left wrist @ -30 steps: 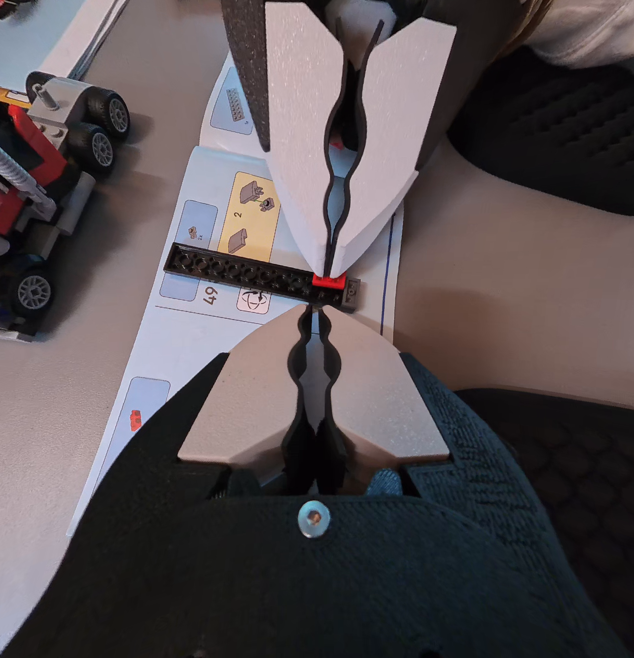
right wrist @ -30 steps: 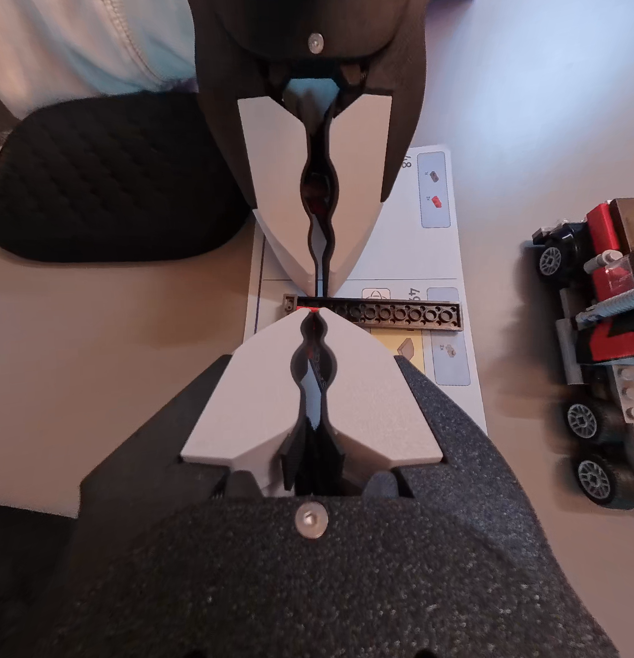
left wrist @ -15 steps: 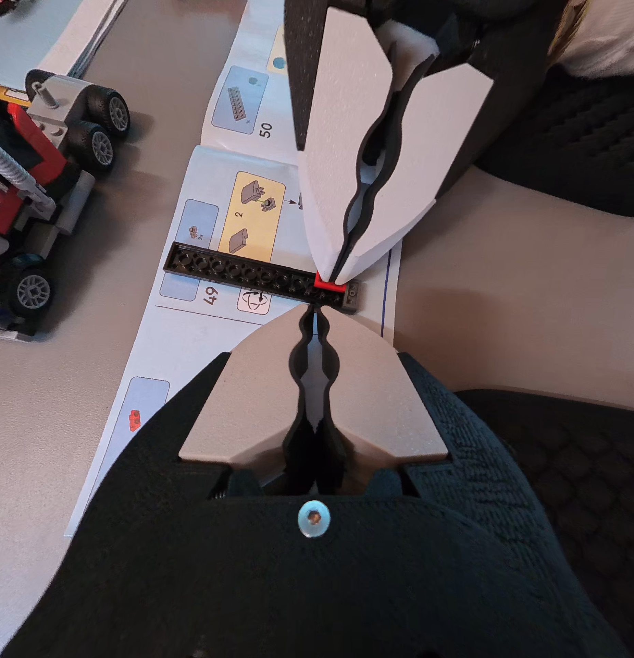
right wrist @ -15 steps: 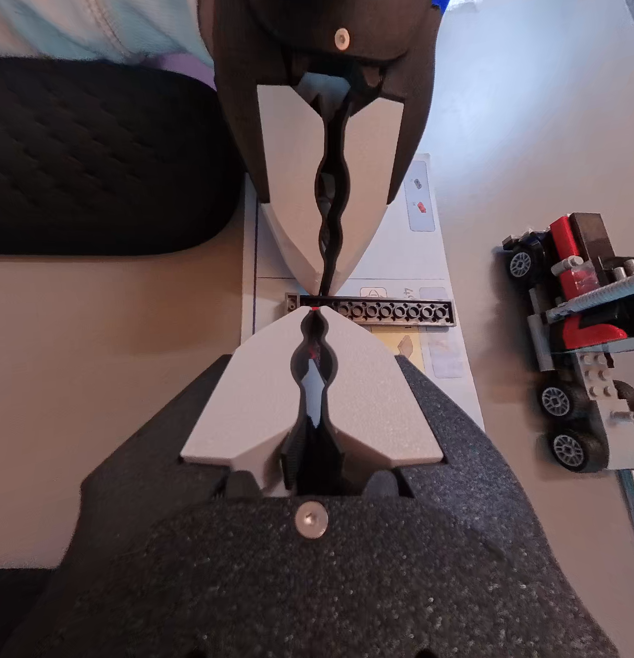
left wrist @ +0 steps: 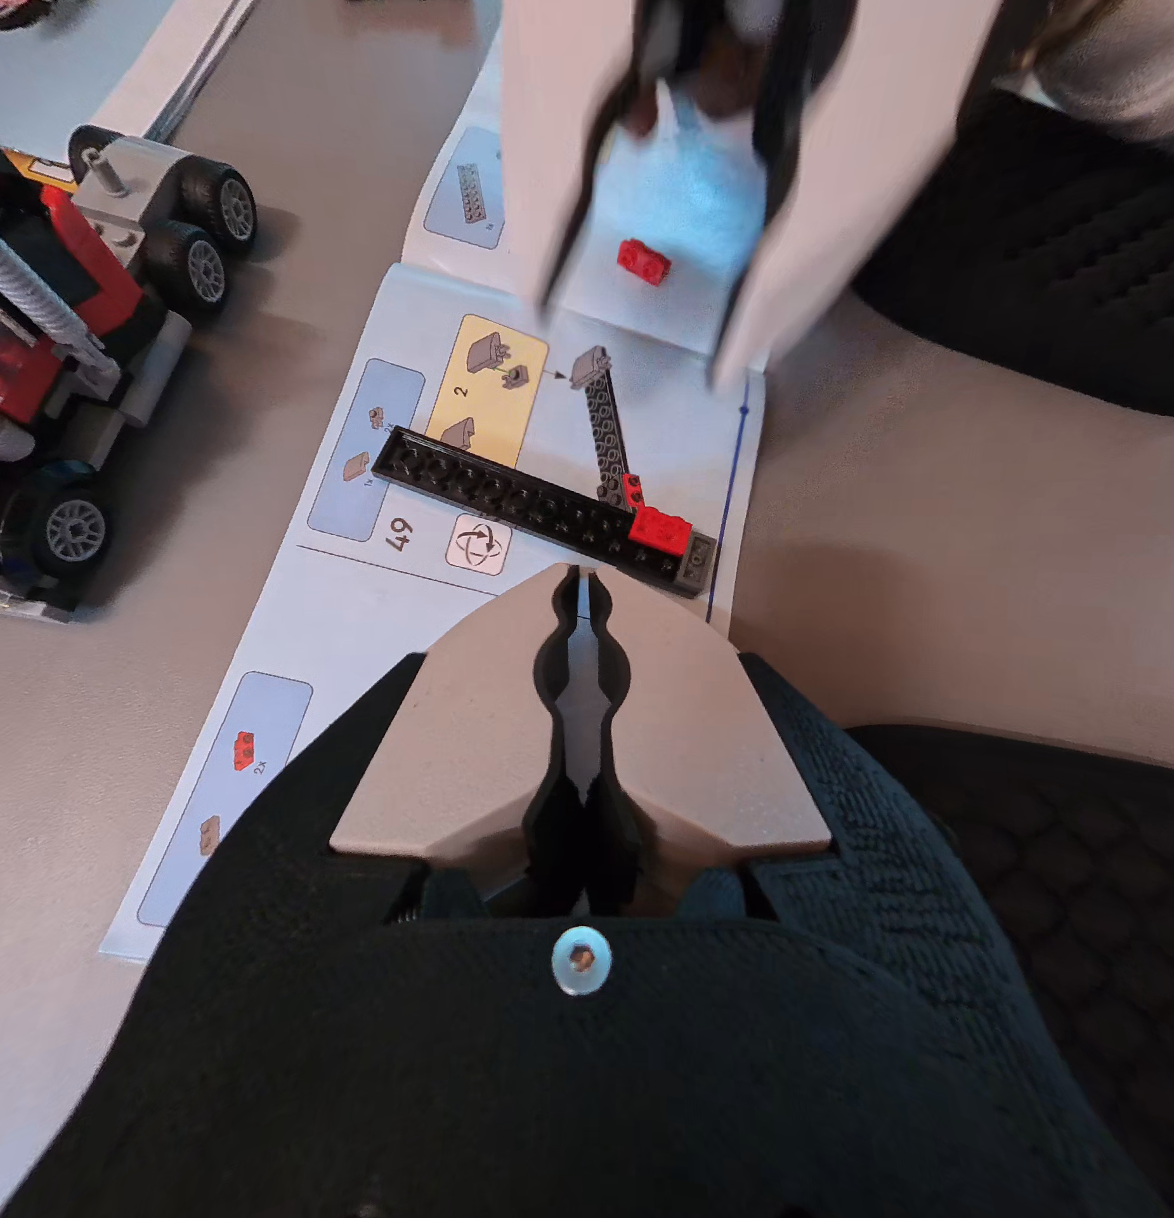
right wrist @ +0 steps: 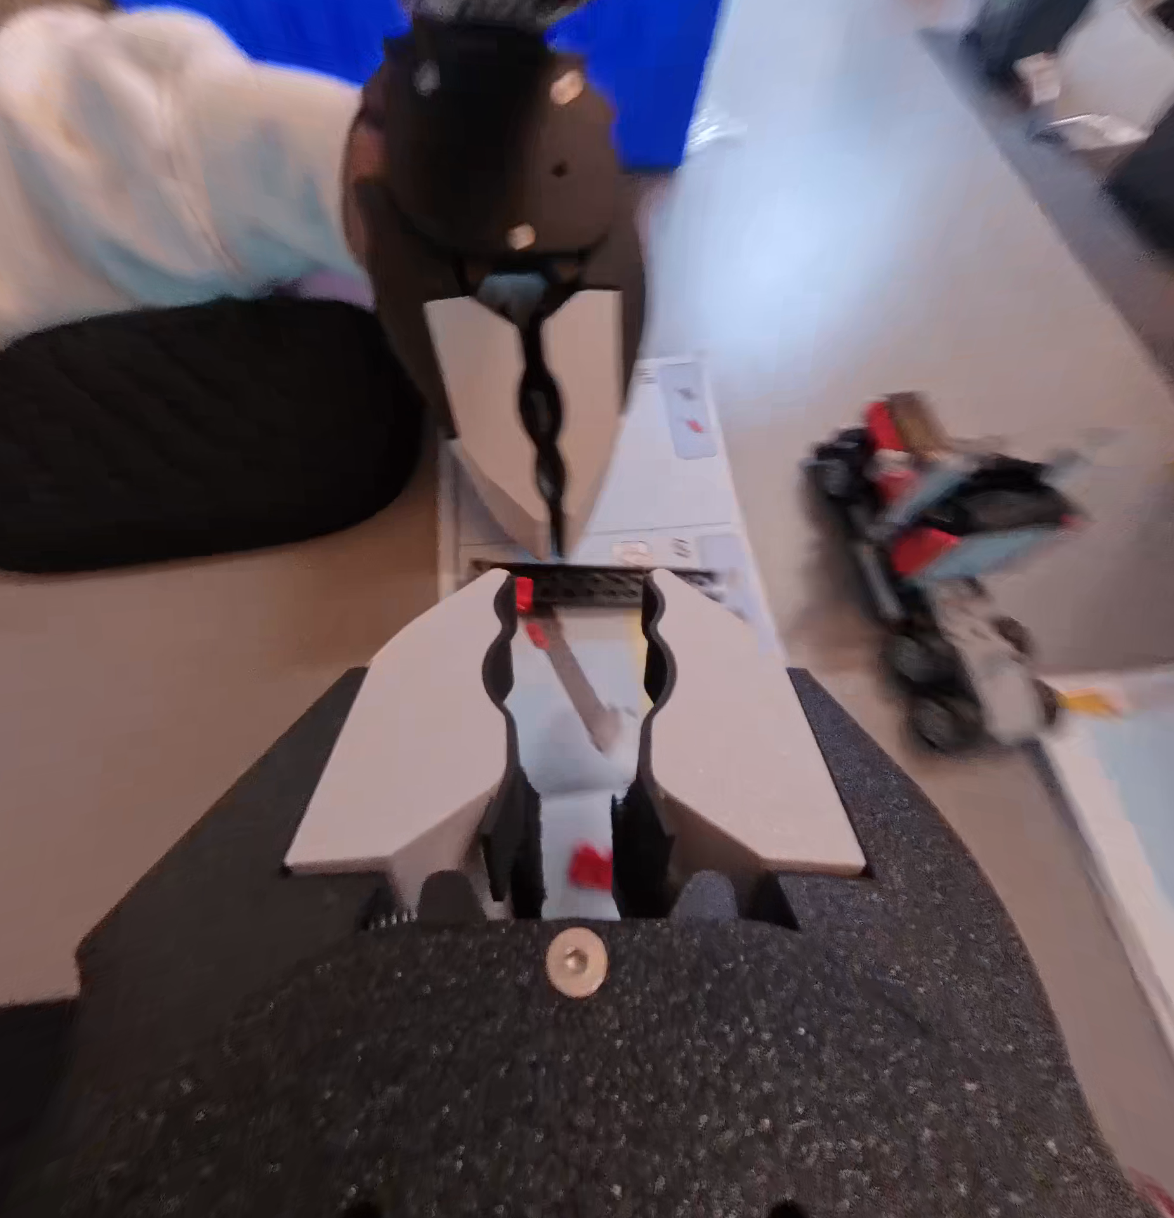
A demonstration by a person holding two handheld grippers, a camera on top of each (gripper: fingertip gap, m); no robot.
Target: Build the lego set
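A long black plate (left wrist: 505, 494) lies on the open instruction booklet (left wrist: 347, 633). A red brick (left wrist: 660, 527) sits on it near its right end, beside a small grey piece (left wrist: 699, 560). My left gripper (left wrist: 581, 575) is shut, tips just short of the plate's near edge, nothing seen between them. My right gripper (left wrist: 633, 343) is open and blurred, raised beyond the plate. A loose red brick (left wrist: 643, 261) lies on the booklet between its fingers. In the right wrist view my right gripper (right wrist: 581, 583) is open over the plate (right wrist: 590, 583), the left gripper (right wrist: 558, 527) opposite.
A part-built red, black and grey truck (left wrist: 76, 329) stands left of the booklet; it shows blurred in the right wrist view (right wrist: 953, 560). Black padded mats (left wrist: 1065, 263) lie at the table's right side and front right. A person's pale sleeve (right wrist: 142, 198) is behind the left gripper. Left tips to right tips: about 6 cm.
My right gripper has opened, let go of the red brick on the plate and pulled back and up. The left gripper and the plate have stayed in place.
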